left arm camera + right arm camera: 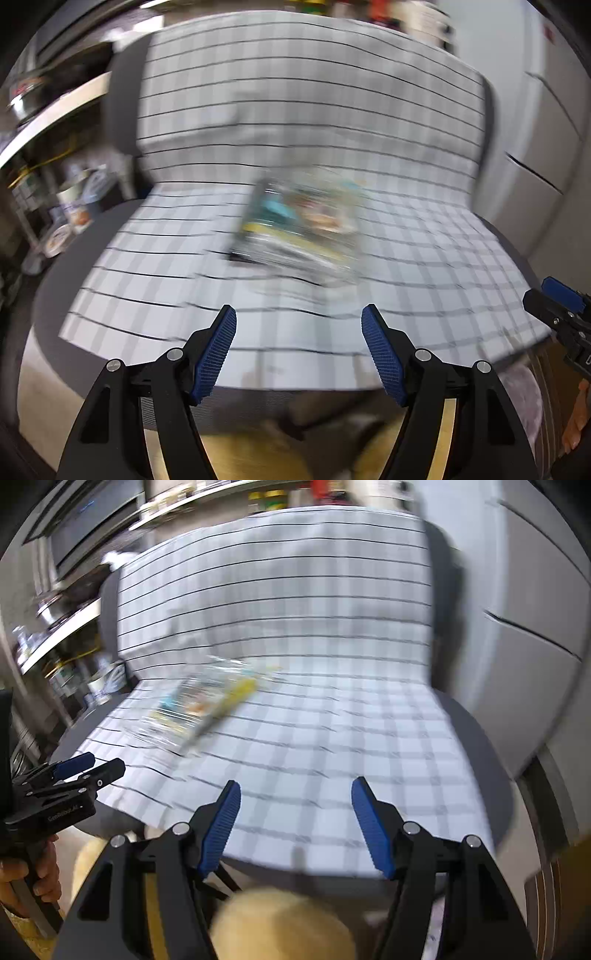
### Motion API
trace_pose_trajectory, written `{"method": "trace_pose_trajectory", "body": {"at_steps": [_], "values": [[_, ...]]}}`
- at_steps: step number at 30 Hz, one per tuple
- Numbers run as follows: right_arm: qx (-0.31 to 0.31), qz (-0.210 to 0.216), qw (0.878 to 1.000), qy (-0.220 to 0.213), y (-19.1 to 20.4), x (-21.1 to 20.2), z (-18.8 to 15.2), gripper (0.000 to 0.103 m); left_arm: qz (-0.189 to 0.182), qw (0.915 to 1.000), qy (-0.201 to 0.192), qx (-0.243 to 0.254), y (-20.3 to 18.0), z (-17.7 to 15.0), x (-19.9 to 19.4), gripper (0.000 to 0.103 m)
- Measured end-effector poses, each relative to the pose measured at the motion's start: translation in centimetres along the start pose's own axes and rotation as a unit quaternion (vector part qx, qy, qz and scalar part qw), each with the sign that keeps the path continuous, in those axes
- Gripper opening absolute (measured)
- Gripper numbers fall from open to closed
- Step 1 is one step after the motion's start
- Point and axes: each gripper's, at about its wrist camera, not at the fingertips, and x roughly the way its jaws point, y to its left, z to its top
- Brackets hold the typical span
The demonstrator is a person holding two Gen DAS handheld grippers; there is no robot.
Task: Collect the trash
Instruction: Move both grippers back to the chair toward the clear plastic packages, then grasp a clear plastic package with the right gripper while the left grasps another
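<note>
Two black two-finger grippers with blue ribbed pads, both held over the front edge of a grey seat.

Item 1: white cloth with a dark check pattern (295, 129), draped over the seat and backrest of a grey upholstered chair (122, 110); it lies ahead of both tools and fills most of each view.

Item 2: crumpled clear plastic wrapper with teal, yellow and orange print (299, 229), lying flat on the cloth. It is straight ahead of the left gripper (299, 350), beyond its fingertips and apart from them; from the right gripper (295, 823) the same wrapper (199, 709) lies ahead and to the left. Motion blur hides its lettering. Nothing lies between either tool and the wrapper.

Item 3: cluttered shelves with bowls and containers (55, 184), off to the left of the chair; blurred.

Item 4: pale grey cabinet fronts (524, 627), to the right of the chair.

Left gripper: jaws spread wide, nothing between the pads, pointing forward and slightly down at the seat. A hand (33, 875) holds its grip, seen at the right camera's left edge.

Right gripper: jaws likewise spread wide and empty, level with its partner and beside it, apart.
</note>
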Motion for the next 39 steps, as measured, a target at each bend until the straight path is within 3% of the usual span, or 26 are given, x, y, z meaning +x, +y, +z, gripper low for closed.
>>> {"method": "trace_pose_trajectory", "body": {"at_steps": [6,8,10,11,22,25,32,33,34,36,39], "values": [[-0.024,0.051,0.998,-0.004,5.6,4.5,3.8,0.061,0.051,0.9979,-0.017,-0.035,5.4,1.7,0.0,0.071],[-0.016,0.060,0.998,0.001,6.7,6.5,5.1,0.051,0.054,0.9973,-0.018,-0.045,6.7,2.0,0.1,0.071],[-0.007,0.071,0.997,0.007,7.7,8.2,6.0,0.032,0.055,0.9971,-0.017,-0.050,7.3,2.2,0.4,0.071],[-0.002,0.074,0.997,0.011,8.0,8.9,6.3,0.032,0.055,0.9970,-0.017,-0.051,7.5,2.3,0.5,0.071],[0.074,0.097,0.990,0.070,8.0,14.5,6.7,0.032,0.043,0.9972,-0.005,-0.061,9.0,2.7,2.6,0.071],[0.093,0.107,0.986,0.084,7.8,15.7,6.8,0.037,0.040,0.9973,-0.002,-0.062,9.2,2.7,3.1,0.071],[0.142,0.108,0.981,0.082,6.9,17.8,7.6,0.042,0.033,0.9975,0.004,-0.062,9.3,2.7,4.1,0.071],[0.146,0.106,0.980,0.080,6.9,18.1,7.7,0.036,0.033,0.9975,0.006,-0.062,9.3,2.7,4.2,0.071],[0.147,0.100,0.981,0.079,6.8,18.3,7.8,0.020,0.033,0.9975,0.007,-0.062,9.2,2.7,4.3,0.071],[0.149,0.095,0.981,0.076,6.7,18.5,7.9,0.009,0.032,0.9976,0.009,-0.061,9.1,2.6,4.3,0.071],[0.130,0.088,0.986,0.055,6.8,17.6,8.0,0.002,0.035,0.9976,0.008,-0.059,9.0,2.5,4.2,0.071]]}}
